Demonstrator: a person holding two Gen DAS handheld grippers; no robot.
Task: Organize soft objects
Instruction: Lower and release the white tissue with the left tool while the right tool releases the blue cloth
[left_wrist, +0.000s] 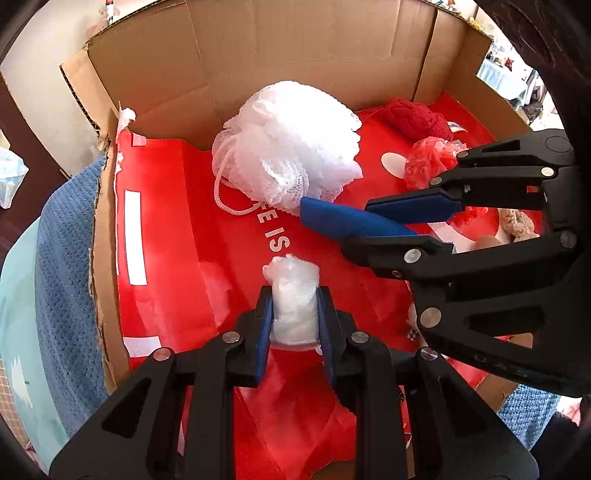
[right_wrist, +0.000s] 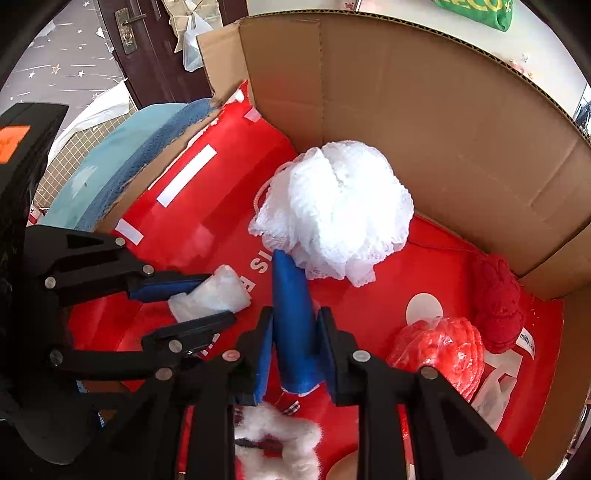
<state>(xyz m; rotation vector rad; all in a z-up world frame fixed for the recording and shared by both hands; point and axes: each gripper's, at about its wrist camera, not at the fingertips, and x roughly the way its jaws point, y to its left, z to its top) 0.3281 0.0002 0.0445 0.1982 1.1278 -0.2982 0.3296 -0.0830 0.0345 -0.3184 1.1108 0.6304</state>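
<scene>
Wad (left_wrist: 293, 308) sits clamped between left gripper (left_wrist: 295, 317) fingers.

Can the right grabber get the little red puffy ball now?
Probably not yet: the right gripper is shut on a blue piece. The red puff lies uncovered beside it on the red bag, so only the full grip hinders.

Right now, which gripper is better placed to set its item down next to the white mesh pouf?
Right. The right gripper holds a blue piece whose tip already touches the white mesh pouf; the left gripper, gripping a white wad, is farther back.
</scene>
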